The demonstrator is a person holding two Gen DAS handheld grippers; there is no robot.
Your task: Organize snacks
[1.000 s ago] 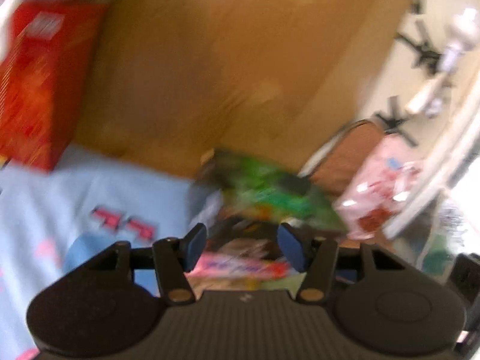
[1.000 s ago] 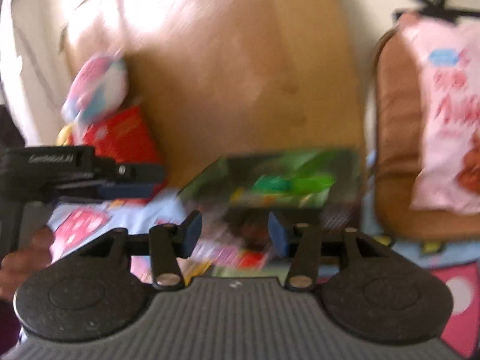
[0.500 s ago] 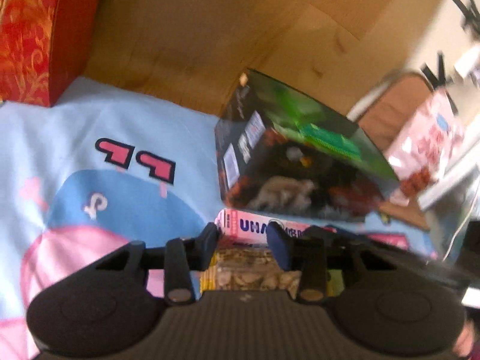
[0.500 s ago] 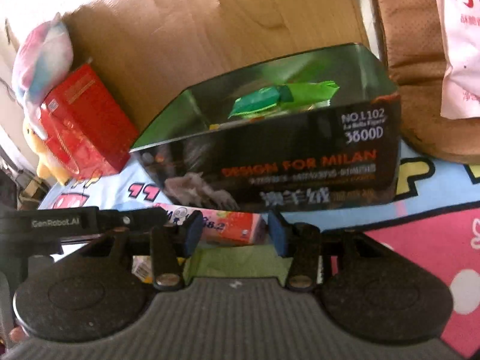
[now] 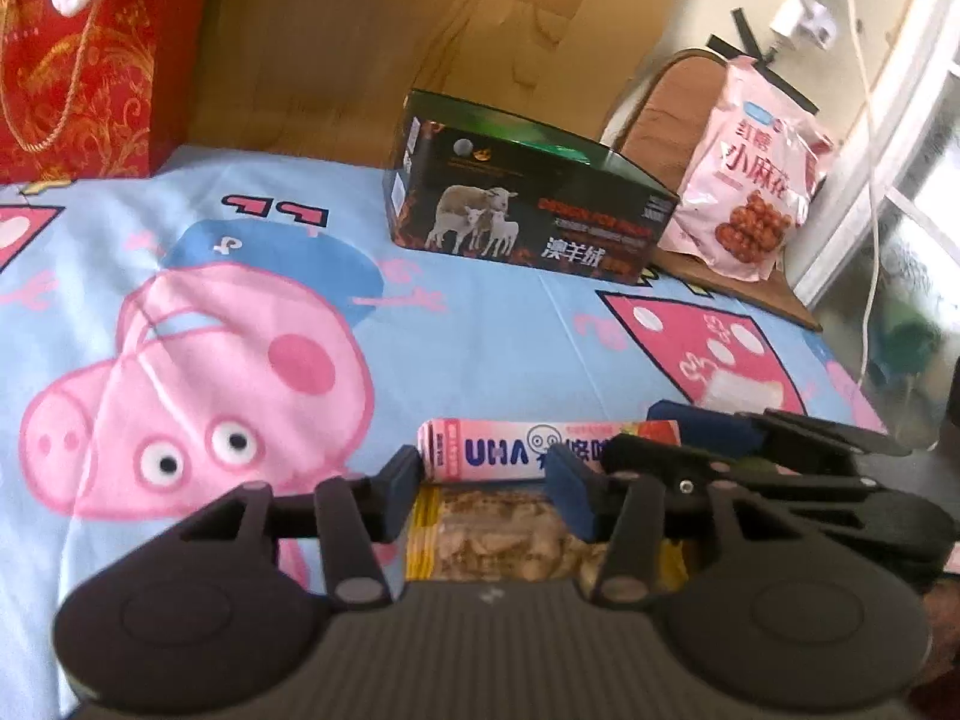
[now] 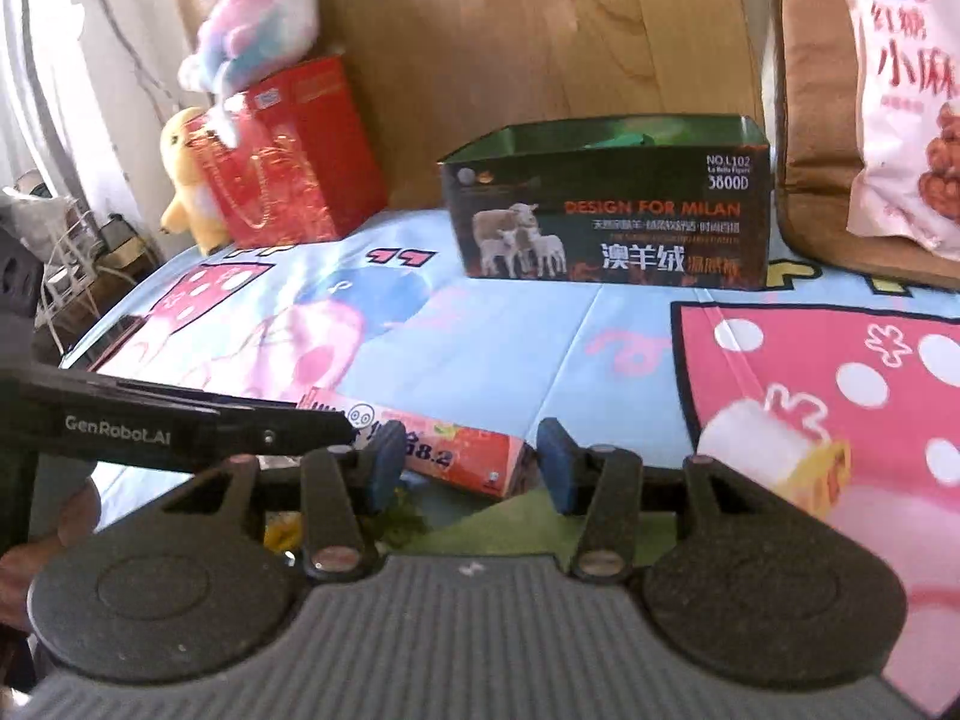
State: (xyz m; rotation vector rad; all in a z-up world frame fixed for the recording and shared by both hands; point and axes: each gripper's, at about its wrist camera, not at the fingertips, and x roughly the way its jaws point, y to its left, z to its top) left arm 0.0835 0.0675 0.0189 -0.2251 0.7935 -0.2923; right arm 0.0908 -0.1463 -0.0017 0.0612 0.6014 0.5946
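Note:
A pink UHA candy box (image 5: 498, 451) lies on the blue cartoon sheet just past my open left gripper (image 5: 489, 483); a clear-and-yellow bag of nuts (image 5: 498, 540) lies under its fingers. In the right wrist view the candy box (image 6: 456, 450) lies between the fingers of my open right gripper (image 6: 468, 465), above a green packet (image 6: 528, 531). The right gripper's blue fingers (image 5: 702, 423) reach the candy box's right end. An open dark box with sheep on it (image 5: 528, 204) (image 6: 606, 204) stands at the back, with a green packet inside.
A pink snack bag (image 5: 750, 180) leans on a brown cushion (image 6: 810, 120) at the right. A red gift bag (image 5: 78, 72) (image 6: 288, 162) with plush toys (image 6: 252, 36) stands at the back left. A wooden headboard (image 5: 420, 18) runs behind.
Both grippers pulled back and down from the dark box, which now stands farther away. The candy box, nut bag and green packet now lie right at the fingertips.

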